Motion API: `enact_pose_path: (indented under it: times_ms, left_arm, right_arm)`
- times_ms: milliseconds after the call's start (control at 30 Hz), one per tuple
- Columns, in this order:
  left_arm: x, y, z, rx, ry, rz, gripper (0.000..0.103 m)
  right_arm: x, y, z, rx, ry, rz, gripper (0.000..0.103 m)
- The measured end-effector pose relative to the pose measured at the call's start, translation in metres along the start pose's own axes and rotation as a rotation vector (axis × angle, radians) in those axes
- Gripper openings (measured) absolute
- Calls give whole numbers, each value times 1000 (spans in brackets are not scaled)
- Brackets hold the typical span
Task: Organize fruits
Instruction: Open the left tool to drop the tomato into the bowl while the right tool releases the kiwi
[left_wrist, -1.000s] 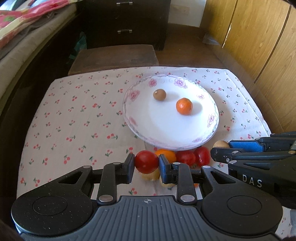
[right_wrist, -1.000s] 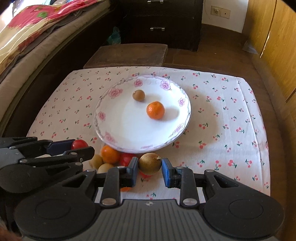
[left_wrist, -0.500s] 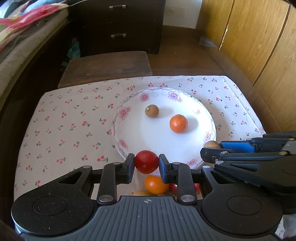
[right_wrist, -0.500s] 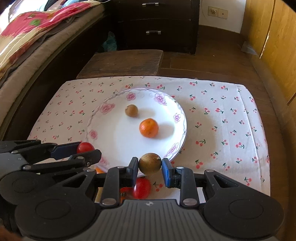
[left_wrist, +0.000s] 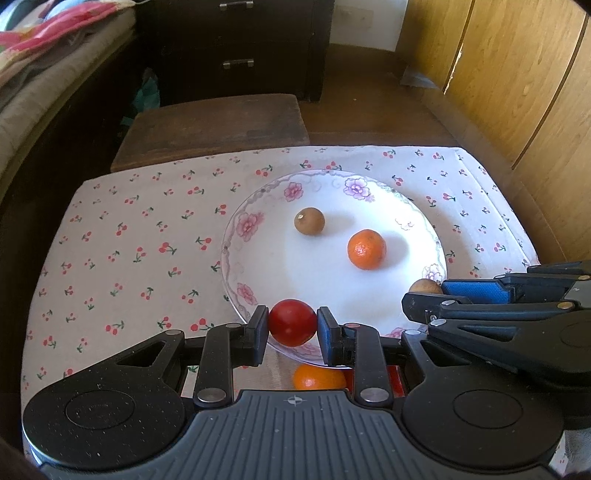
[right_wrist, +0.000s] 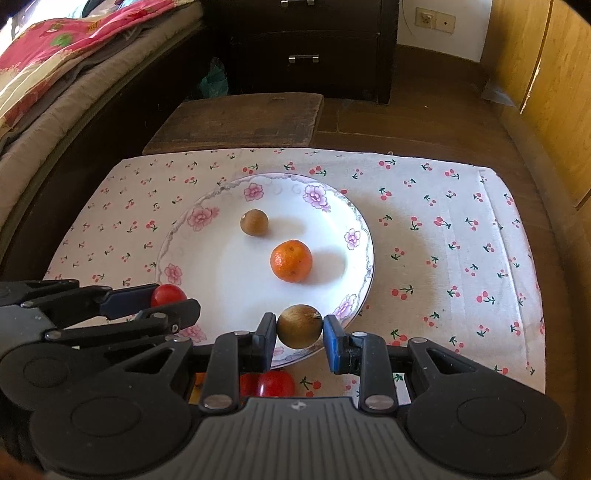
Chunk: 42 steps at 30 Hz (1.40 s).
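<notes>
Grippers both carried forward over the plate (left_wrist: 236, 229) now; left gripper (left_wrist: 291, 326) clenching a tomato (left_wrist: 291, 322), right gripper (right_wrist: 300, 332) clamping a brown fruit (right_wrist: 299, 325); drop-off looks next.

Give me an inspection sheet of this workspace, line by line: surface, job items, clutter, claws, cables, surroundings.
Surface: cherry-print cloth over the table.
Job's things: floral plate holding a mandarin and a brown fruit; more fruit, red and orange, lies on the cloth near the plate's edge.
Clutter: nothing seen.
Claws: left claw shut on a red tomato; right claw shut on a second brown fruit.
Cables: nothing seen.
Surroundings: wooden stool, dark drawers, bed.
</notes>
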<state>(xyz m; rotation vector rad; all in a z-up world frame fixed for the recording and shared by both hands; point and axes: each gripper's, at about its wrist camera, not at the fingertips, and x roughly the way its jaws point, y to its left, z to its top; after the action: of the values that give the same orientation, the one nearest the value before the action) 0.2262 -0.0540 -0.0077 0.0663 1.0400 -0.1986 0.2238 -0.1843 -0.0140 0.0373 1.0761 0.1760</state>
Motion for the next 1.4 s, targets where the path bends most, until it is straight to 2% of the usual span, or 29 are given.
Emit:
enact_pose_path:
  times_ms: [700,1400]
  left_arm:
    - [4,0,0,-2,-3,9,36]
    - [-7,5,-3,-16,-13,24,48]
  right_arm:
    - [4,0,0,7,-6,1,30]
    - [-8,0,-2,9,-37,-7,30]
